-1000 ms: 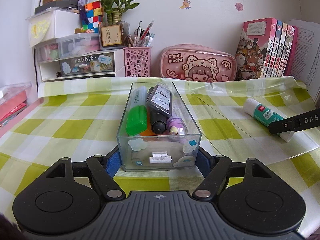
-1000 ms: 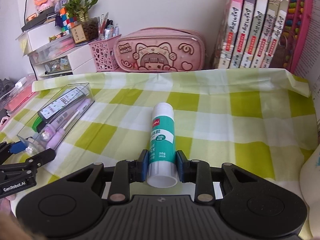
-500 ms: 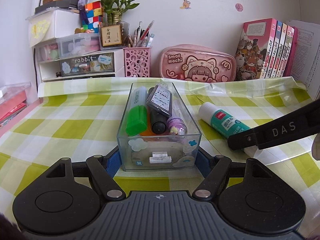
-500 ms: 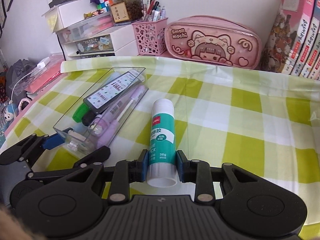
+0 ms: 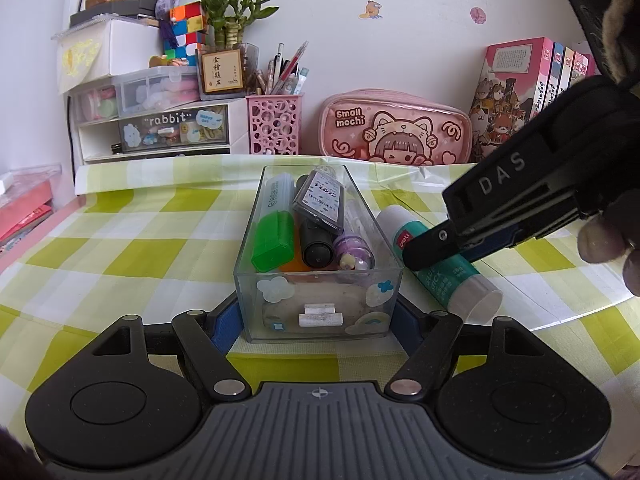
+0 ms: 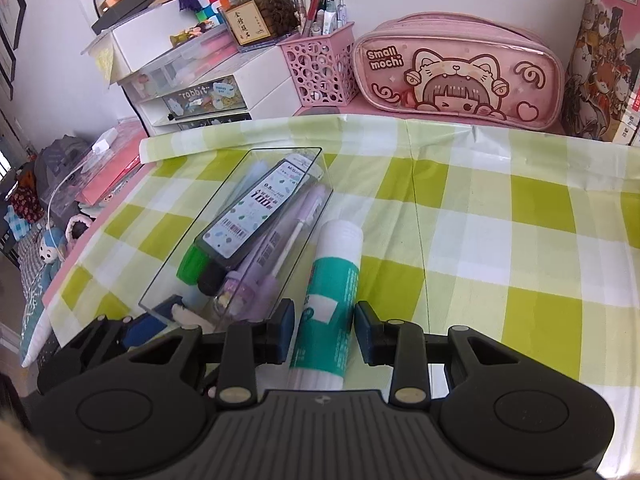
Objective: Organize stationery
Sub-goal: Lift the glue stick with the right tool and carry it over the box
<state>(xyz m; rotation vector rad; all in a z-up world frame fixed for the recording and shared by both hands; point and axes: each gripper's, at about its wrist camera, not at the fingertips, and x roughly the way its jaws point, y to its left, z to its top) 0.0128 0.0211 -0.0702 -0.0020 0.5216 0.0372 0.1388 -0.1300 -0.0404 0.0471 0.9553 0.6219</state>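
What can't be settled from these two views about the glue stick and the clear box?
- Glue stick: in the right wrist view its base is hidden behind the gripper body; in the left wrist view the right gripper covers its middle.
- Clear box: items at the bottom are blurred behind stickers in the left wrist view.

Each gripper, the left gripper [image 5: 319,318] and the right gripper [image 6: 325,330], is black plastic with blue pads, silver screws and round discs along the bottom of the frame. White letters "DAS" mark one side.
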